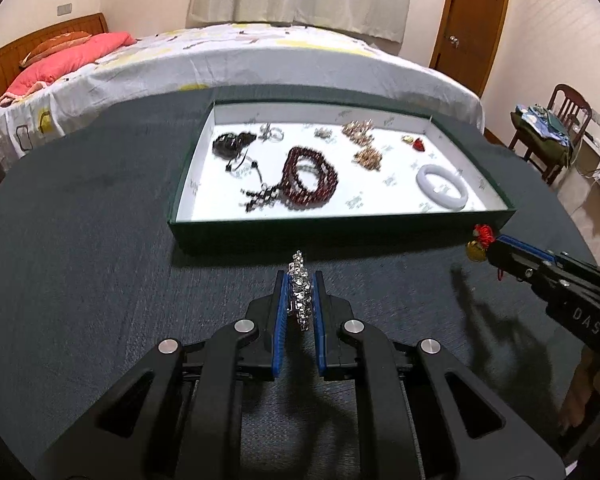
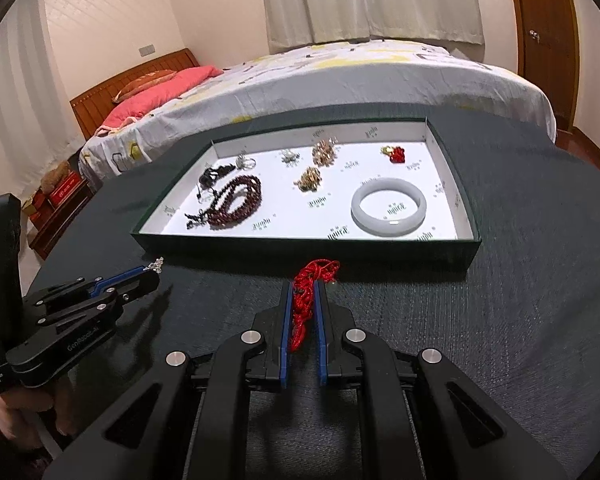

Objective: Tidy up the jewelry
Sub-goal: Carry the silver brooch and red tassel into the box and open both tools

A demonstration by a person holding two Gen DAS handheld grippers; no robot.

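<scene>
Jewelry: my left tongs (image 1: 300, 296) pinch a crystal bracelet (image 1: 300, 292), right tongs (image 2: 303, 306) a red cord charm (image 2: 305, 300). Dangling cord could snag the tray (image 2: 300, 244) wall ahead.

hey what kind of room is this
Most likely a home bedroom: a made bed with patterned white sheet, pink pillow against a wooden headboard, and cream window curtains.

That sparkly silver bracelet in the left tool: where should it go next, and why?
Probably forward over the tray's near wall. The left tool grips the silver bracelet just short of the tray, where other jewelry already lies, with bare white floor ahead.
</scene>
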